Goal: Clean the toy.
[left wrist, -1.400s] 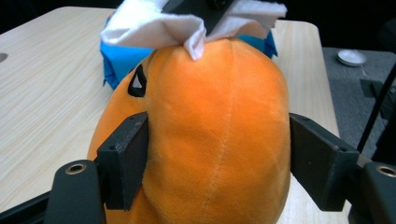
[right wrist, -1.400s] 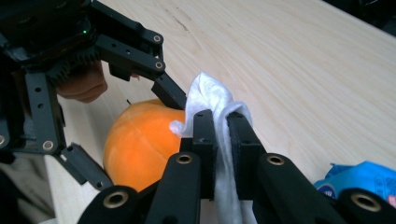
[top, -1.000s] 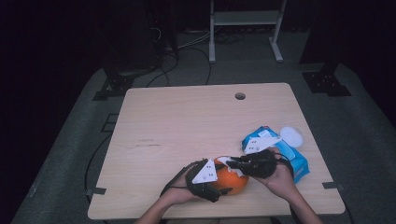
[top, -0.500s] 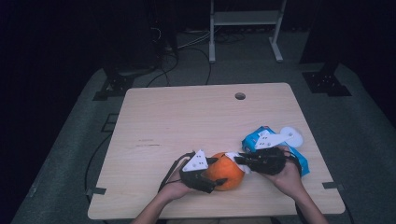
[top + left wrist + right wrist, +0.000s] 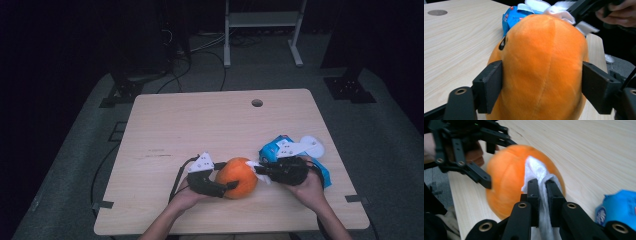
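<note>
1. Orange plush toy (image 5: 238, 177): round, soft, with a dark eye mark on one side in the left gripper view. It sits on the tabletop (image 5: 210, 125) near the front edge, between the two grippers.

2. Left gripper (image 5: 223, 186): held in the person's left hand, lying low over the tabletop on the toy's left in the high view. In the left gripper view (image 5: 541, 85) its two black fingers (image 5: 489, 87) stand either side of the plush toy (image 5: 541, 65), their pads against the fabric. The fingers have just been opening a little, with the toy between them.

3. Right gripper (image 5: 260, 169): held in the person's right hand, on the toy's right in the high view. In the right gripper view (image 5: 542, 195) its fingers (image 5: 533, 195) are pressed nearly together, clamped on a white wipe.

4. White wipe (image 5: 536, 170): a thin crumpled sheet pinched between the right fingers, its free end lying against the top of the plush toy (image 5: 506, 177).

5. Blue wipes packet (image 5: 272, 147): lies flat on the tabletop to the right, just behind the right hand, with a white flap (image 5: 310, 146) lifted at its far end.

6. Tabletop: pale wood, with a round hole (image 5: 257, 103) near the far edge.
</note>
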The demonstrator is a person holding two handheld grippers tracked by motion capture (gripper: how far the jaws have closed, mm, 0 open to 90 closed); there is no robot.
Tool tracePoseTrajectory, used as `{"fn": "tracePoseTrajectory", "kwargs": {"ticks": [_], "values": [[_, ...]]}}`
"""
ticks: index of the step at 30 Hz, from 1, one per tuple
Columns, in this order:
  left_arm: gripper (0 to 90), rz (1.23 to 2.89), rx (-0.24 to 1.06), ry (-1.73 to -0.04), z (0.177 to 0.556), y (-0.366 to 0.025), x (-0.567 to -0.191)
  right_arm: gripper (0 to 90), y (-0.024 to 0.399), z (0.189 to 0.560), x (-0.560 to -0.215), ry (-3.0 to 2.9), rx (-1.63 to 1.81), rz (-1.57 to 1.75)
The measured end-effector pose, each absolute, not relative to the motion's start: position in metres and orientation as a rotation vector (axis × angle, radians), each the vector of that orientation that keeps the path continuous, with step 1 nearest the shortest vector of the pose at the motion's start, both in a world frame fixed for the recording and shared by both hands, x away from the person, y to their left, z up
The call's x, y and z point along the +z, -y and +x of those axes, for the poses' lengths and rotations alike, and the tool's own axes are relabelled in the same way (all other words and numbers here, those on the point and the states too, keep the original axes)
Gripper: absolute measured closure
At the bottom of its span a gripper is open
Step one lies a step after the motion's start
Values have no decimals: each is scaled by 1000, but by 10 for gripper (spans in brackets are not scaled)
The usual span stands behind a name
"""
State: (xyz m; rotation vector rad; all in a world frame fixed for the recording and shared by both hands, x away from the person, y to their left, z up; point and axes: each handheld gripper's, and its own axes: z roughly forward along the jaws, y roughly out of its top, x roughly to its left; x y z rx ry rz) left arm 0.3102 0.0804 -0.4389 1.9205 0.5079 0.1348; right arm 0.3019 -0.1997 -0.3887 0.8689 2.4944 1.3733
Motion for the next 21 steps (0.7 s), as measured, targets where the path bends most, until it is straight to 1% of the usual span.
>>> {"fn": "tracePoseTrajectory", "kwargs": {"ticks": [5, 8, 12, 14, 16, 17, 21], "values": [[208, 1929, 146, -491, 307, -75, -439, 823, 180, 291, -379, -2508, 1396, 763], [165, 1941, 146, -446, 307, -77, -437, 820, 178, 291, -379, -2512, 1368, 739], [84, 1936, 135, -430, 314, -82, -441, 820, 188, 296, -382, -2504, 1398, 788], [55, 1939, 124, -426, 316, -80, -448, 820, 191, 297, -383, -2500, 1406, 799], [46, 1947, 122, -412, 317, -79, -450, 820, 191, 298, -384, -2502, 1406, 808], [65, 1950, 119, -408, 316, -77, -450, 820, 191, 297, -384, -2499, 1403, 804], [254, 1960, 173, -391, 309, -78, -437, 820, 189, 293, -380, -2476, 1413, 802]]}}
